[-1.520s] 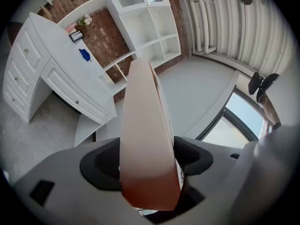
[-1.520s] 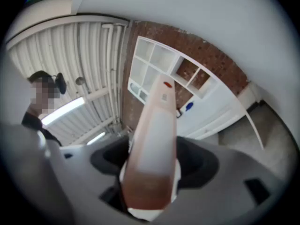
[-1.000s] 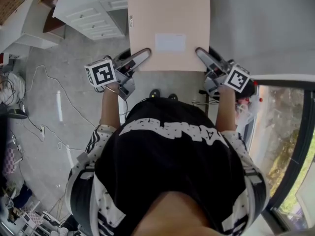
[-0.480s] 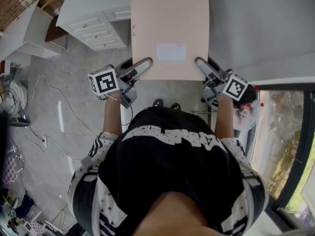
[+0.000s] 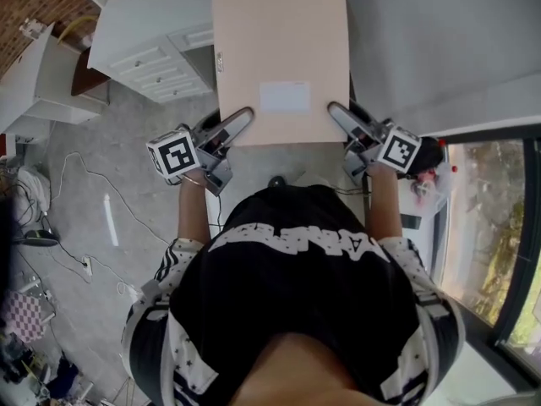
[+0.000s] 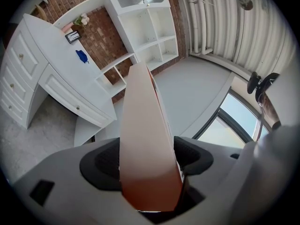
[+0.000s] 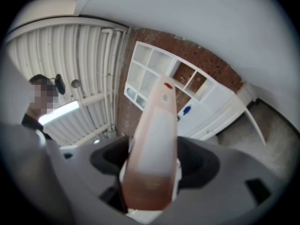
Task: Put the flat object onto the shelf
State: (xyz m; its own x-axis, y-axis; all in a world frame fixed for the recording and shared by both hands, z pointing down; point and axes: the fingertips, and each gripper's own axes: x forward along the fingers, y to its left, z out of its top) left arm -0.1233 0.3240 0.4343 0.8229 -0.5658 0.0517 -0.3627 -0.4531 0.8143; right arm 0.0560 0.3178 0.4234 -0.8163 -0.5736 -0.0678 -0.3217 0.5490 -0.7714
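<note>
Flat object (image 5: 281, 49): large rectangular panel, pale peach-tan, matte and smooth like thin board, with straight edges and square corners. It is held in the air in front of the person, broad face up toward the head camera, long side running away from the body. It is not on the shelf (image 6: 149, 29) and is well apart from it. Both gripper views show it edge-on as a thin slab rising out of the jaws.

Floor (image 5: 101, 167): grey mottled concrete with thin cables (image 5: 89, 184) lying across it.

Person's top (image 5: 296, 311): black fabric with white bands.

White desk (image 5: 156, 49): painted, with drawers and small knobs. In the head view it sits below the panel's left edge.

The shelf is a white open cubby unit against a red brick wall (image 6: 101, 39), beyond the desk.

Left gripper (image 5: 237, 122): grey plastic body with dark textured pads (image 6: 101, 161). Its jaws are clamped on the panel's near-left corner, one pad against each face.

Right gripper (image 5: 341, 118): same build, pinching the near-right corner. Both grippers bite in from the near edge and angle inward.

Marker cubes: white with black square patterns, left (image 5: 173, 154) and right (image 5: 399, 147), set behind the jaws by the wrists.

Label (image 5: 285, 96): small white rectangle on the panel's top face, close to the near edge, between the two grippers.

Tiny tag (image 5: 221, 57) at the panel's left edge; its print is too small to read.
</note>
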